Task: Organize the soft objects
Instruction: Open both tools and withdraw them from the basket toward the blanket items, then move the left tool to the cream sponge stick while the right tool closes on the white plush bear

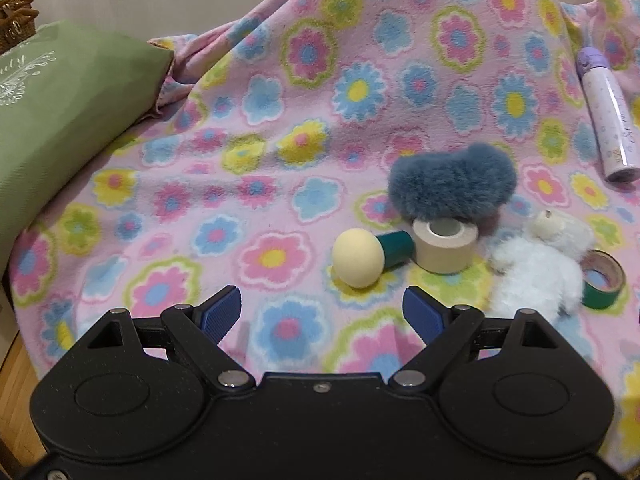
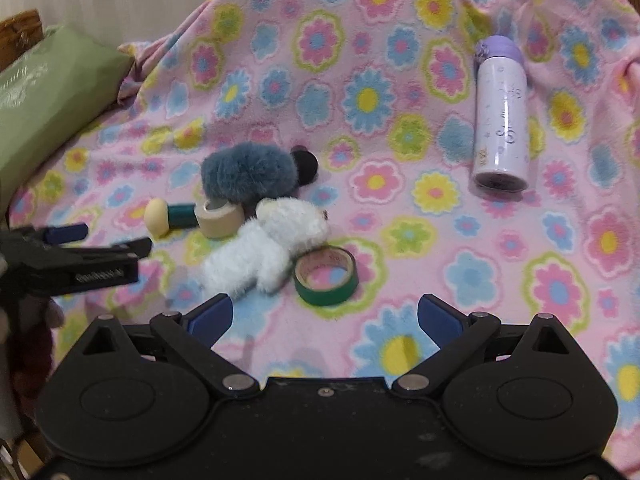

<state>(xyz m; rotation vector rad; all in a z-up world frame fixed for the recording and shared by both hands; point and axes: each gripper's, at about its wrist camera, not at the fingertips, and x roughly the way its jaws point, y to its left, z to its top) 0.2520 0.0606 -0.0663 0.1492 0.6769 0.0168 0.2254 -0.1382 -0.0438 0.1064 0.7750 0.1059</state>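
Note:
A fluffy blue-grey soft toy [image 1: 452, 184] [image 2: 248, 176] lies on the flowered blanket [image 1: 280, 120] [image 2: 400, 220]. A white plush toy [image 1: 536, 264] [image 2: 264, 252] lies in front of it. My left gripper [image 1: 322, 312] is open and empty, hovering just short of a cream-headed green mushroom-shaped object [image 1: 368, 256] [image 2: 168, 216]. The left gripper also shows at the left edge of the right wrist view [image 2: 100, 240]. My right gripper [image 2: 324, 320] is open and empty, just in front of the white plush and a green tape roll [image 2: 326, 276] [image 1: 600, 280].
A beige tape roll [image 1: 444, 244] [image 2: 220, 216] stands between the mushroom-shaped object and the blue toy. A lilac bottle [image 1: 606, 116] [image 2: 502, 116] lies at the right. A green cushion [image 1: 60, 120] [image 2: 48, 96] and a wicker basket [image 1: 16, 20] are at the left.

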